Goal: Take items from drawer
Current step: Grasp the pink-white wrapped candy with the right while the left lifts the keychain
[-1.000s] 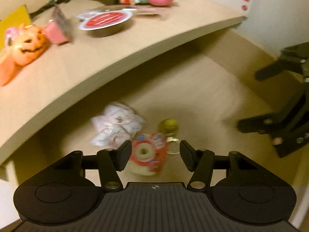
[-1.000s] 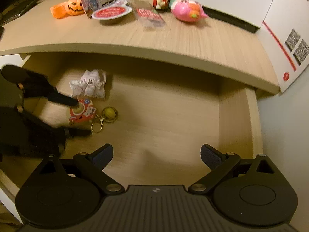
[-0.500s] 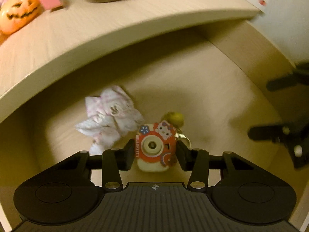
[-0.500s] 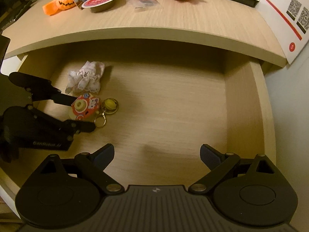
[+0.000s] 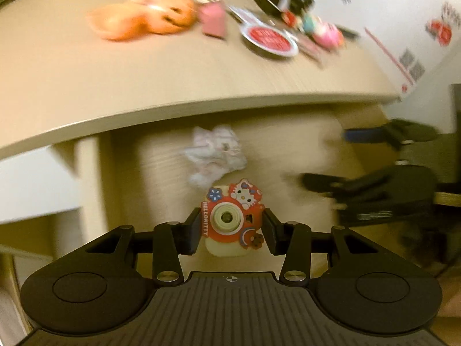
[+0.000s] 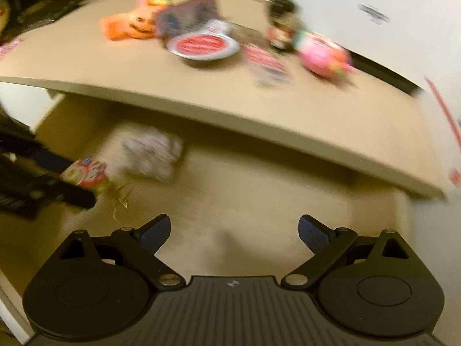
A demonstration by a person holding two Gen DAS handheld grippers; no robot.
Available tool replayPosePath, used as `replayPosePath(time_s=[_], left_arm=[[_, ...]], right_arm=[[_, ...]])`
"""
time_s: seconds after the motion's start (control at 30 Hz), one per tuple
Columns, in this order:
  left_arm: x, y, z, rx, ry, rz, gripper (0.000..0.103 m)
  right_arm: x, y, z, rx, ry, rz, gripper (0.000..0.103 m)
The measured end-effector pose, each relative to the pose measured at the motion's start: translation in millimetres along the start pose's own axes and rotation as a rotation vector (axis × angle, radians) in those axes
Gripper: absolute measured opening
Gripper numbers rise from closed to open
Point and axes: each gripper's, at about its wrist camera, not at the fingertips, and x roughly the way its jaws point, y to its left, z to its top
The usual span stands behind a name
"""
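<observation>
My left gripper (image 5: 232, 232) is shut on a red and cream Hello Kitty toy camera (image 5: 232, 219), held above the open wooden drawer (image 5: 288, 155). From the right wrist view the same toy camera (image 6: 85, 173) hangs at the left with a blurred keyring and yellow ball dangling under it. A crumpled white and pink packet (image 5: 214, 152) still lies on the drawer floor near the back left; it shows as a grey blur (image 6: 151, 152) in the right wrist view. My right gripper (image 6: 233, 235) is open and holds nothing over the drawer's front middle.
The desk top (image 6: 230, 92) overhangs the drawer and carries an orange pumpkin toy (image 6: 129, 26), a red-lidded cup (image 6: 203, 46), a pink plush (image 6: 324, 56), a small figure (image 6: 281, 33) and flat packets. A white carton (image 5: 417, 43) stands at the right.
My left gripper shut on the toy camera and lifted it off the drawer floor, keyring trailing. Both views now sweep upward toward the desk top and are blurred. The right gripper stayed open.
</observation>
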Motion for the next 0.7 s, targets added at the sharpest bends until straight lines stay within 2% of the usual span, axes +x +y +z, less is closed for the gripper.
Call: replayPosePath(time_s=[0.1,0.23,0.43,0.57,0.63,0.67,0.7], left_arm=[[-14.2,6.0,-6.9,-0.03,-0.039,0.022,0.048],[-14.3,7.7,-10.2,-0.061,-0.054,0.073,0.048],[-31.8,22.5,-15.9,-0.107,-0.086,0.086,0.048],[-31.1,27.1,-18.0,-0.132,-0.075,0.102,0.048],[-30.2,25.2,-18.5,-0.126,-0.069,0.098,0.048],[-30.0,23.2,-18.2,-0.117,-0.067,0.093,0.048],[-29.8,21.4,-17.7,-0.108,-0.065,0.09,0.048]], right_arm=[[20.6,19.0,16.8,-0.046,-0.022,0.082,0.097],[45.5,48.5,32.0,-0.101,-0.046,0.136,0.096],[71.4,65.6,39.9,-0.131,-0.062,0.131,0.096],[91.4,72.0,46.2,-0.152,-0.042,0.13,0.096],[98.4,74.8,49.9,-0.153,-0.031,0.137,0.092],[100.8,75.8,52.0,-0.149,-0.026,0.143,0.084],[102.6,76.6,54.0,-0.146,-0.019,0.152,0.07]])
